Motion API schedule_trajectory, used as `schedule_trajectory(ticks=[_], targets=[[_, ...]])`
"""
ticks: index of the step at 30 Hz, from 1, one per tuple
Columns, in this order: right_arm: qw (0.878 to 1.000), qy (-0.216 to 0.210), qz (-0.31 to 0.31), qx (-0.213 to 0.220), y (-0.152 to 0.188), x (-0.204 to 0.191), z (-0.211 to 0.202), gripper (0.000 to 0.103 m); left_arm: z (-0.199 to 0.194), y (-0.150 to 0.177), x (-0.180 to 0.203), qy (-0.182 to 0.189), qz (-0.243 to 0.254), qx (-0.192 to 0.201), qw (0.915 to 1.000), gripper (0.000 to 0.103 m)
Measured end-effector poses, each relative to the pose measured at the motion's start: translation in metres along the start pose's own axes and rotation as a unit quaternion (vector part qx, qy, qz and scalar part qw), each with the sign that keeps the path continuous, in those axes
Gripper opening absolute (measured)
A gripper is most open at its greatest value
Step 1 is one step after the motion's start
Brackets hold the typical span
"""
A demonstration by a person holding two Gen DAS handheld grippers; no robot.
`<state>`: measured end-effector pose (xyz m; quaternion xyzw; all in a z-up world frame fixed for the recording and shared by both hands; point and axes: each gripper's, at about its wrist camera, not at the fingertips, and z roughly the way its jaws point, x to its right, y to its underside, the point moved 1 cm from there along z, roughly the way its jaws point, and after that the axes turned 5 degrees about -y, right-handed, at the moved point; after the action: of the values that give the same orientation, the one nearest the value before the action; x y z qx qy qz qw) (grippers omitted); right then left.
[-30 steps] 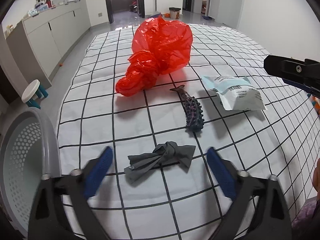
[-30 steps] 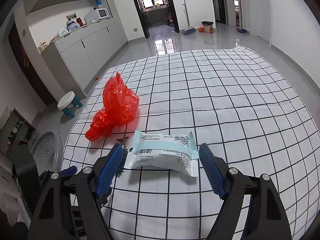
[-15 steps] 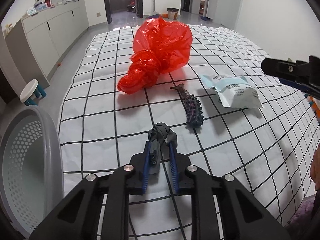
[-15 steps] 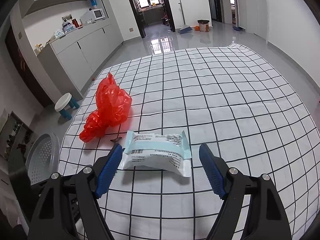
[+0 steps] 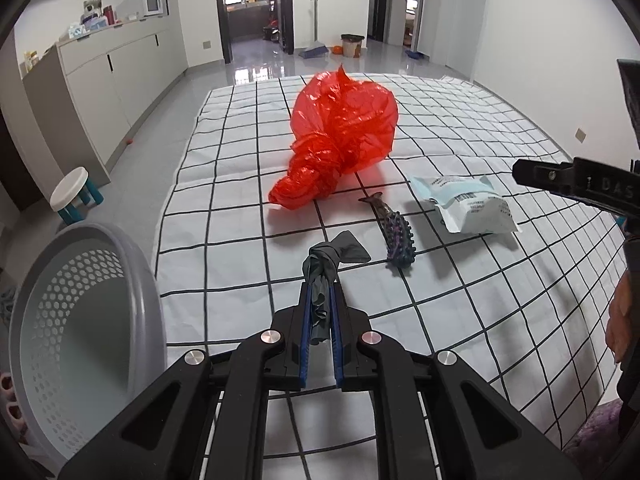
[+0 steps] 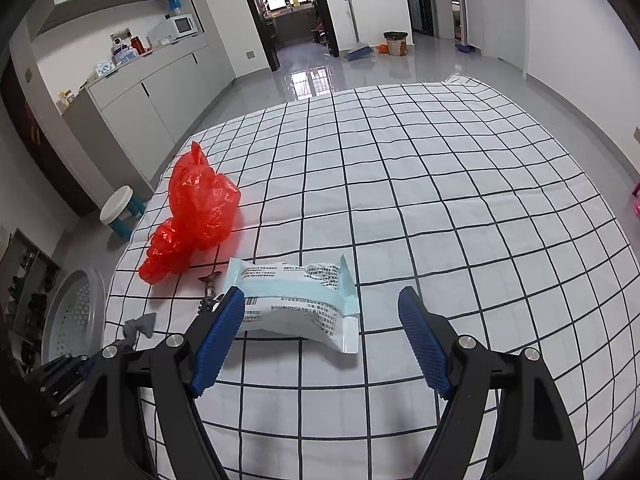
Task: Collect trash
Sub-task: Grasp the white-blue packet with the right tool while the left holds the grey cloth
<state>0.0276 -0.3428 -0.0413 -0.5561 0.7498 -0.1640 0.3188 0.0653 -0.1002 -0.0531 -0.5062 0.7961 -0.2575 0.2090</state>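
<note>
The main risk, as I judge it, sits with the grey basket (image 5: pixel 80 320): it lies at about eight o'clock of the left gripper (image 5: pixel 320 308), off the edge of the checked cloth (image 5: pixel 480 128), and its mouth faces sideways, so a careless swing could drop the load on the floor short of the rim. The red plastic bag (image 5: pixel 340 140) is the bulkiest piece, at twelve o'clock of the left gripper and well apart from it; being light and puffy, it could slide or only tear where a narrow pinch catches it.

The pale blue packet (image 6: pixel 296 300) lies just ahead of the right gripper (image 6: pixel 320 332), between eleven and twelve o'clock, nearer the left finger than the right. This gripper is spread wide and holds nothing; closing from here may catch only one end and let the packet swivel. The spiky dark toy (image 5: pixel 394 232) lies at one o'clock of the left gripper, near.

The grey knotted rag (image 5: pixel 328 272) is pinched between the left gripper's closed fingers, its knot sticking out past the tips at twelve o'clock. The hold looks thin, so the limp cloth could slip out.
</note>
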Motion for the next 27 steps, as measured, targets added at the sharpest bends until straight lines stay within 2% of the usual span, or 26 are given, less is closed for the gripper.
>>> schedule_trajectory(ticks=[7, 15, 21, 27], targets=[[1.000, -0.014, -0.007, -0.019, 0.003, -0.010, 0.015, 0.076, -0.007, 0.002, -0.010, -0.006, -0.008, 0.006, 0.9999, 0.010], [0.999, 0.007, -0.034, -0.018, -0.006, -0.036, 0.030, 0.076, -0.007, 0.001, -0.014, -0.007, -0.010, 0.005, 0.9999, 0.010], [0.996, 0.052, -0.065, -0.038, 0.005, -0.052, 0.042, 0.076, -0.003, 0.003, -0.018, -0.011, -0.015, 0.001, 0.9998, 0.010], [0.993, 0.085, -0.056, -0.059, 0.020, -0.032, 0.042, 0.076, -0.006, 0.002, -0.020, -0.007, -0.017, 0.004, 0.9998, 0.010]])
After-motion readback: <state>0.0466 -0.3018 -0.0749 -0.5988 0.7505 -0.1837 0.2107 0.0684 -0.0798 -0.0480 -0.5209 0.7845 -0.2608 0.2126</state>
